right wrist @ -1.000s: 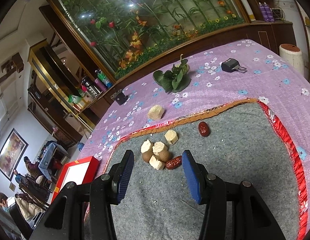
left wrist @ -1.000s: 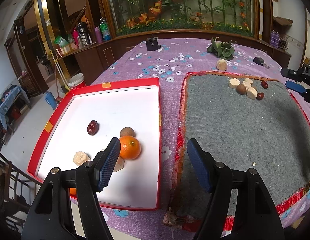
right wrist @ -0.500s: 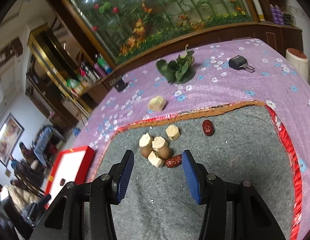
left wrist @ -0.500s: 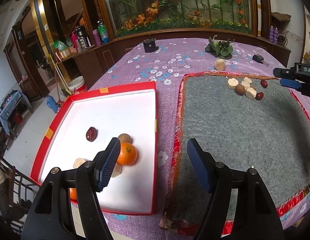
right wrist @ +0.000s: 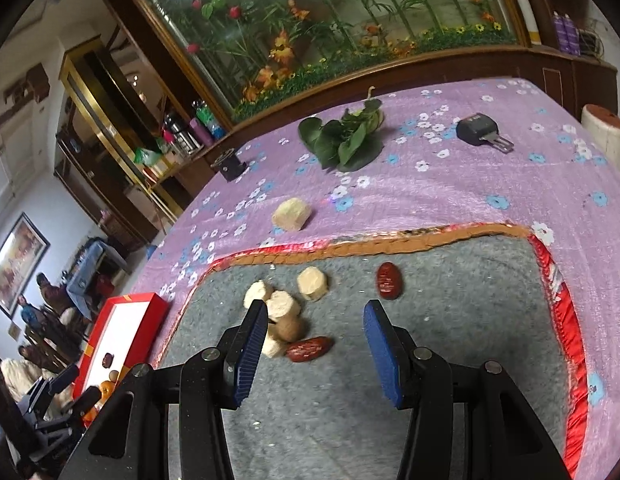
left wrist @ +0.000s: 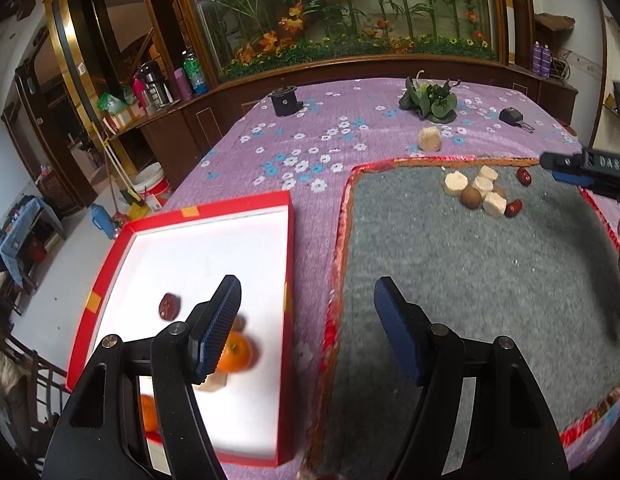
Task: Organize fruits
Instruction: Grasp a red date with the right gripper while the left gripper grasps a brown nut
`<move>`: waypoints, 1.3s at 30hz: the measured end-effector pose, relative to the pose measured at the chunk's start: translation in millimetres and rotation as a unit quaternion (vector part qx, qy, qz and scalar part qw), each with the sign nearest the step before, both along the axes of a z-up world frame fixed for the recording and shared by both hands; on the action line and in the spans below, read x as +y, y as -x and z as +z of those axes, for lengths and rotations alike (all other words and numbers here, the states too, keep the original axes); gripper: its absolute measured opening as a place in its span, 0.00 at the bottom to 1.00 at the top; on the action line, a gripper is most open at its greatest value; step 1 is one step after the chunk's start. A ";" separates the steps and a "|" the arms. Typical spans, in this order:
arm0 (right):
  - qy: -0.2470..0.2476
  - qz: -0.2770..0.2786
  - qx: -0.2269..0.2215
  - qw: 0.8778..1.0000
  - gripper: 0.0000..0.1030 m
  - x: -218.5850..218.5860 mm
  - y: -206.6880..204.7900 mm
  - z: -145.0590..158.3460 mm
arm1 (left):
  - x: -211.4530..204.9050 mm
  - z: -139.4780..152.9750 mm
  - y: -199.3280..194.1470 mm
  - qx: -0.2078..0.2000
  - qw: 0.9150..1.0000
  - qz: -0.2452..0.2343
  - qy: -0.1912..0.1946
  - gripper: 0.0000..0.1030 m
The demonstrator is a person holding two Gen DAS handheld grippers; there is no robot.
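— Looking along our right gripper [right wrist: 316,346], we see its jaws parted and empty, hanging over the grey mat [right wrist: 450,320]. What lies ahead of them?

— A small heap: pale round chunks [right wrist: 283,304], a brown nut-like fruit [right wrist: 291,328] and a red date [right wrist: 310,349] touching it, just beyond the left pad. A second date [right wrist: 388,281] lies apart, further up the mat, and one more pale chunk [right wrist: 312,283] sits beside the heap.

— And off the mat?

— On the purple flowered cloth [right wrist: 450,200] we find a lone pale piece [right wrist: 291,214], a bunch of green leaves [right wrist: 344,140], a black car key [right wrist: 480,131] and a small black cylinder [right wrist: 229,164], all well apart.

— Our left gripper [left wrist: 307,330]?

— Its jaws stand wider, also empty, straddling the strip of cloth between the red tray [left wrist: 287,280] and the mat. Its left finger hides part of an orange [left wrist: 237,354] in the tray; a date [left wrist: 169,306] lies near it, a pale chunk [left wrist: 213,382] touches the orange, and a second orange [left wrist: 149,412] peeks out behind the gripper body.

— Anything blocking the heap?

— Nothing lies between our right jaws and it. From the left view the right gripper shows at the far edge, beside the fruit.
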State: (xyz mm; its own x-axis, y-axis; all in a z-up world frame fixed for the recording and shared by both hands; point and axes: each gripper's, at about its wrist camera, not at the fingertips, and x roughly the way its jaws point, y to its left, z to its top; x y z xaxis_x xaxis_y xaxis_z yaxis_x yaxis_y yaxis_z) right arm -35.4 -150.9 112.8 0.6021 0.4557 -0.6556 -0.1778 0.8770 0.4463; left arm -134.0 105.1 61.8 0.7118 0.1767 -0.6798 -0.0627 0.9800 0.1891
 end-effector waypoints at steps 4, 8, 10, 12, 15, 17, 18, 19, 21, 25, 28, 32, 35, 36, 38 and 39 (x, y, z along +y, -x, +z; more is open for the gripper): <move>-0.002 -0.021 0.015 1.000 0.47 -19.0 -7.5 -7.7 | -15.4 -0.5 -19.6 0.004 1.000 -0.018 0.013 0.68; 0.003 -0.009 0.028 1.000 0.47 -19.8 -10.9 -10.7 | -40.5 -4.3 -39.5 0.014 0.999 -0.043 0.010 0.68; 0.001 0.026 0.040 0.999 0.47 -9.6 -11.0 -14.3 | -49.0 -7.8 -46.7 0.020 0.999 -0.050 0.008 0.68; 0.026 0.048 0.040 0.998 0.47 4.1 -9.2 -17.1 | -55.0 -10.8 -49.7 0.025 0.998 -0.058 0.013 0.68; 0.078 0.084 0.045 0.992 0.47 31.4 -6.5 -26.1 | -63.4 -15.9 -50.2 0.031 0.997 -0.074 0.010 0.68; 0.102 0.098 0.047 0.989 0.47 44.1 -5.9 -32.7 | -67.0 -17.3 -50.0 0.034 0.996 -0.079 0.009 0.68; 0.115 0.100 0.047 0.987 0.47 48.8 -6.1 -36.1 | -67.7 -17.8 -50.4 0.034 0.996 -0.080 0.010 0.68; 0.131 0.099 0.038 0.986 0.47 53.6 -5.5 -37.5 | -68.5 -17.8 -50.6 0.035 0.996 -0.081 0.013 0.68; 0.145 0.097 0.026 0.984 0.47 57.9 -6.2 -39.8 | -69.5 -16.9 -51.3 0.037 0.996 -0.084 0.022 0.68; 0.199 0.101 -0.002 0.975 0.43 75.0 -6.2 -43.6 | -74.1 -11.4 -54.1 0.043 0.993 -0.096 0.047 0.68; 0.182 0.105 0.000 0.978 0.32 72.1 -9.8 -42.2 | -80.6 -2.7 -57.5 0.045 0.991 -0.110 0.064 0.68; 0.176 0.094 0.002 0.980 0.32 68.1 -11.2 -37.3 | -94.0 5.1 -65.5 0.047 0.990 -0.118 0.061 0.68; 0.124 0.059 0.014 0.990 0.32 43.8 -15.3 -26.1 | -108.5 3.6 -72.8 0.059 0.987 -0.133 0.073 0.68; 0.094 0.038 0.021 0.995 0.32 28.6 -18.2 -21.8 | -114.0 1.2 -75.6 0.063 0.986 -0.137 0.073 0.68; 0.050 0.001 0.034 0.998 0.32 5.1 -22.2 -17.8 | -125.4 -6.2 -83.8 0.075 0.984 -0.145 0.065 0.68; 0.030 -0.022 0.040 0.999 0.32 -8.3 -23.4 -16.8 | -129.2 -9.9 -86.9 0.081 0.984 -0.148 0.063 0.68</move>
State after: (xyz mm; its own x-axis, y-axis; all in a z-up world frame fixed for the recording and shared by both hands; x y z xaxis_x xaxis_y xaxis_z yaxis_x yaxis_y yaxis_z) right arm -12.0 -159.2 95.9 0.5653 0.3888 -0.7275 -0.1054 0.9088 0.4037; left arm -47.1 -24.1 51.9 0.6001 -0.1150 -0.7916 0.2500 0.9670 0.0490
